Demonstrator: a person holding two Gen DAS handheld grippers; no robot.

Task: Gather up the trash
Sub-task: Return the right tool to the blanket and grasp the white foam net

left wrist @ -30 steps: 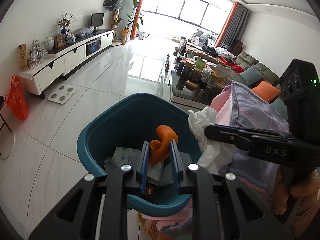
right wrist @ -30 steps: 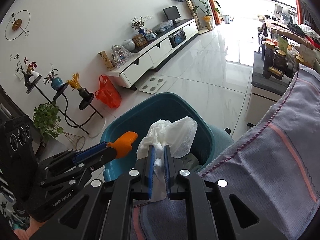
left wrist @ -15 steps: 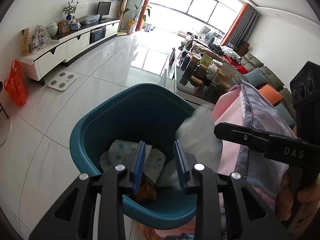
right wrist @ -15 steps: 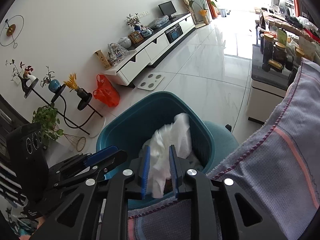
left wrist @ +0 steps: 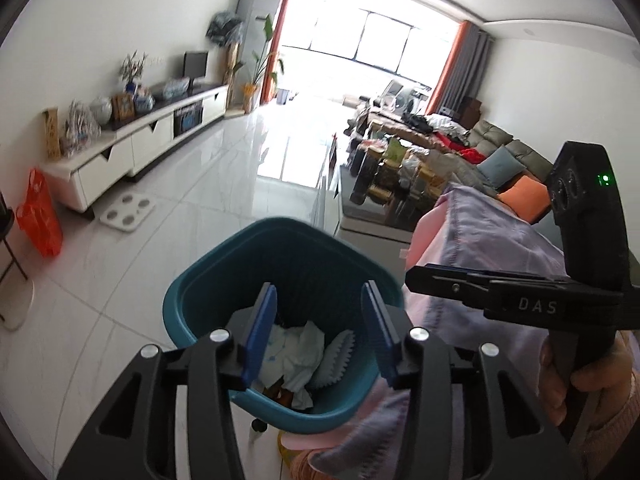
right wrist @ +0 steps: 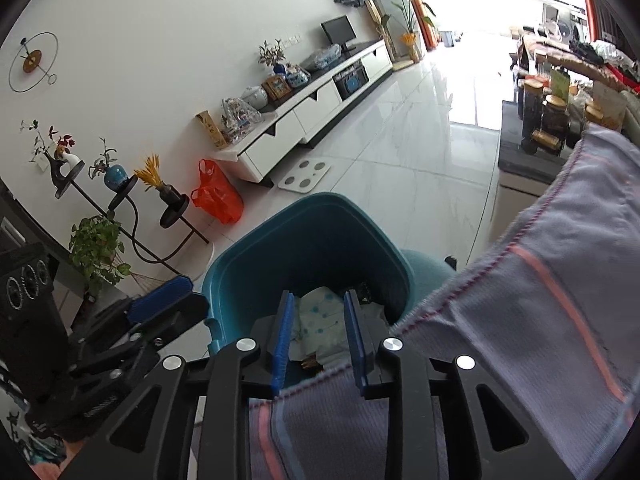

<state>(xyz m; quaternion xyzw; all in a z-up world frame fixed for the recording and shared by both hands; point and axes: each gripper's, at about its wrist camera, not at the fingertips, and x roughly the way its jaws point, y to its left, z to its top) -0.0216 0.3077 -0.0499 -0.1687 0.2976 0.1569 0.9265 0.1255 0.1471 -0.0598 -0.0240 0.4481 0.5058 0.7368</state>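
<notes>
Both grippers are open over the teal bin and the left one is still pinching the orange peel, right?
Not quite. Both are open over the teal bin, but the left gripper holds nothing: the left wrist view shows only crumpled tissue inside the bin between its fingers. The right gripper is empty too.

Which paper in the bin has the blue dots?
The flat white sheet lying on top, seen between the right gripper's fingers. The paper around it in the teal bin is plain white and crumpled.
</notes>
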